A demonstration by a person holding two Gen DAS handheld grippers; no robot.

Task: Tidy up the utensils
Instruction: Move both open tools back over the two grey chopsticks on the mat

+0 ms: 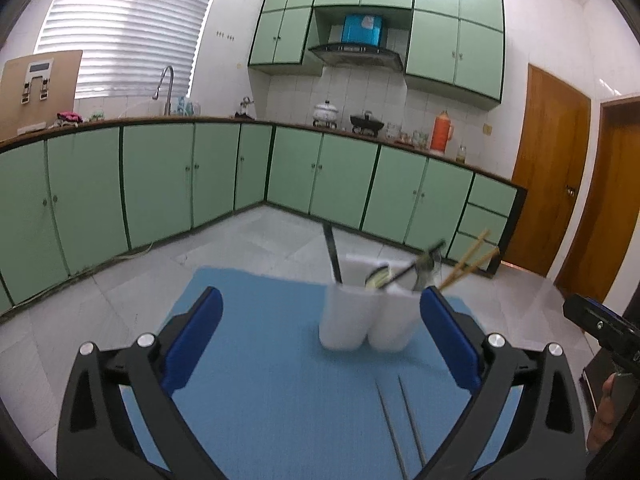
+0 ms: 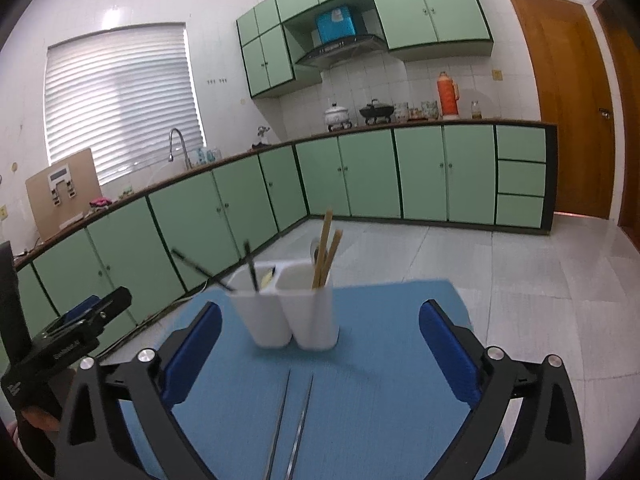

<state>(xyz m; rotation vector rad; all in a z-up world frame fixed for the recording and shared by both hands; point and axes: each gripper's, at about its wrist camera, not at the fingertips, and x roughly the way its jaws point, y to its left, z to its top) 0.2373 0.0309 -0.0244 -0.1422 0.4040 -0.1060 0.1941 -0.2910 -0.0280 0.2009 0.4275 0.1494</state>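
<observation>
A white two-compartment utensil holder [image 1: 366, 318] [image 2: 288, 308] stands on a blue mat [image 1: 256, 380] [image 2: 360, 380]. It holds wooden chopsticks [image 2: 326, 254] [image 1: 470, 264] in one compartment and black utensils [image 2: 250, 266] [image 1: 332, 252] in the other. Two metal chopsticks [image 2: 294, 424] [image 1: 404, 420] lie on the mat in front of the holder. My left gripper [image 1: 322, 340] is open and empty, above the mat. My right gripper [image 2: 320, 344] is open and empty, with the metal chopsticks lying between its fingers' line of sight.
The mat lies on a glass table [image 2: 520, 320]. Green kitchen cabinets [image 1: 160, 176] and a tiled floor lie beyond. The other gripper shows at the right edge of the left wrist view [image 1: 604, 328] and at the left edge of the right wrist view [image 2: 68, 332].
</observation>
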